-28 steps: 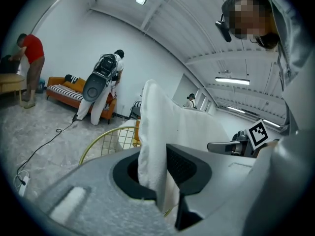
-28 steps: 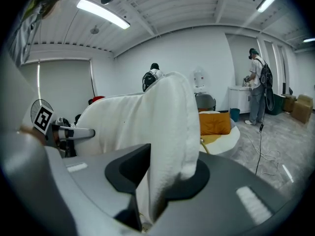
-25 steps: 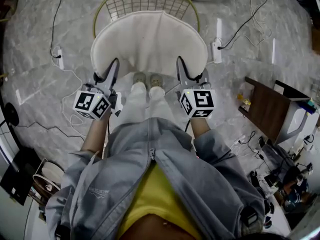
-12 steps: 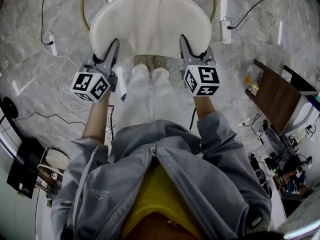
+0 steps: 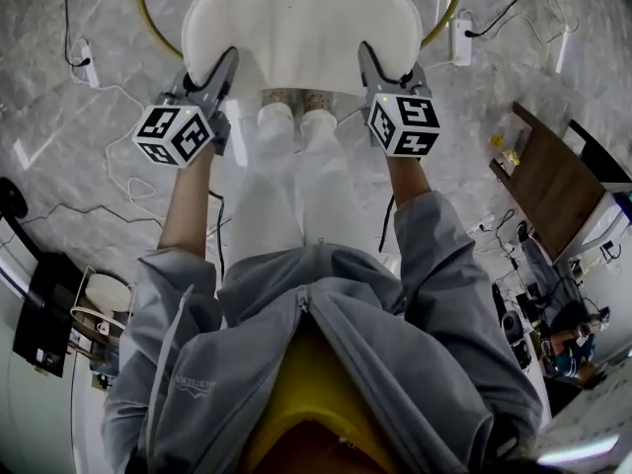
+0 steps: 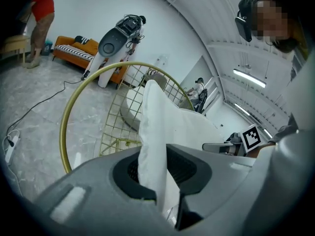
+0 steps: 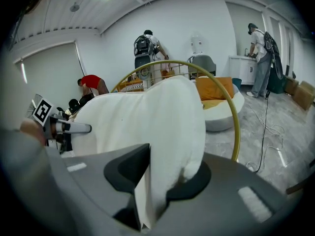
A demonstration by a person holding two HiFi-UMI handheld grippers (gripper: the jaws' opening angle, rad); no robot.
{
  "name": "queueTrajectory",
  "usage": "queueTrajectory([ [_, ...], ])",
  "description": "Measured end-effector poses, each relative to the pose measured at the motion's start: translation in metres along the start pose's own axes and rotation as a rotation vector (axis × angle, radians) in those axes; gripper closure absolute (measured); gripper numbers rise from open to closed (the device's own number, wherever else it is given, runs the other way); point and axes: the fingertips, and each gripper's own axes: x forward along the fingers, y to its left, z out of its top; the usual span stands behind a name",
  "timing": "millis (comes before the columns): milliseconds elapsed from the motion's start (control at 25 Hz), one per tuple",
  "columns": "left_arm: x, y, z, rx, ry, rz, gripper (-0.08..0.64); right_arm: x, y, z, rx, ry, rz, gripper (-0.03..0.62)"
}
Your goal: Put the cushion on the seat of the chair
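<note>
Marble-look floor (image 5: 49, 77) below, my 2 tools, left gripper (image 5: 227, 59) and right gripper (image 5: 367, 55), each clamp the white cushion (image 5: 301, 18) before the gold wire chair (image 6: 61, 132).

Recording lab or studio, marble floor (image 5: 79, 191), power strip (image 5: 461, 39), orange sofa (image 6: 74, 50)

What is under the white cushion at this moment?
In the head view the chair's gold rim curves out past both sides of the cushion, and the person's shoes show at its near edge. The seat itself is covered by the cushion.
</note>
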Motion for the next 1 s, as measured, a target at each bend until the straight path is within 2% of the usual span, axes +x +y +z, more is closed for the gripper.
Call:
queueTrajectory([
  [360,0.036,0.033,-0.027,-0.030,0.081,0.012,0.492,0.048,-0.023,-0.031,-0.010,0.073,0.004,0.462],
  [600,0.050,0.065,-0.043,-0.023,0.158,0.061,0.489,0.078,-0.021,-0.054,-0.008,0.143,-0.013,0.445],
  [800,0.060,0.075,-0.060,0.038,0.256,0.154,0.468,0.092,-0.032,-0.075,-0.029,0.229,-0.074,0.394],
  [840,0.061,0.076,-0.063,0.061,0.277,0.174,0.454,0.093,-0.035,-0.077,-0.035,0.245,-0.097,0.374],
  [920,0.066,0.080,-0.065,0.106,0.307,0.213,0.382,0.096,-0.044,-0.076,-0.038,0.266,-0.147,0.331],
  [1000,0.066,0.085,-0.059,0.130,0.311,0.248,0.355,0.097,-0.050,-0.072,-0.035,0.269,-0.192,0.289],
])
